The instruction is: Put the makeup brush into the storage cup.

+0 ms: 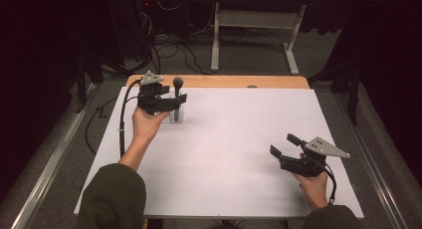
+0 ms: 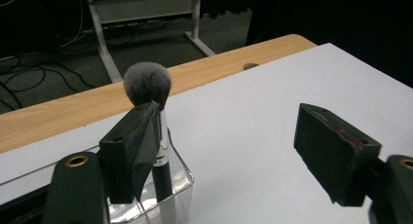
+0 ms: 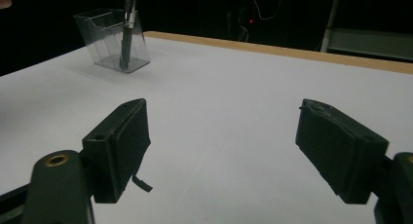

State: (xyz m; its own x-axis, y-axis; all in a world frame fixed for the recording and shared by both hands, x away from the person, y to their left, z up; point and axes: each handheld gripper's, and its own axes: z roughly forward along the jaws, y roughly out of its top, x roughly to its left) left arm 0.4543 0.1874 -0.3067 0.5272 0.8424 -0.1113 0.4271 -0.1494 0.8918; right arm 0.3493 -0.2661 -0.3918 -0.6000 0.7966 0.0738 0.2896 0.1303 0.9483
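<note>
Makeup brush (image 2: 147, 83): stands upright, bristles up, in a clear holder; just beside the left gripper's near jaw, possibly touching it, though the overlap makes that hard to judge.
Clear holder (image 2: 178, 185): on the white table top (image 1: 234, 139), below and beside the left gripper's jaws.
Left gripper (image 1: 171, 100): jaws spread wide, nothing clamped between them; held at the holder near the table's far edge.
Right gripper (image 1: 282, 144): jaws wide apart, empty, low over the table top, well apart from the holder (image 3: 113, 39).
Wooden edge (image 1: 224, 81): beyond the left gripper.
</note>
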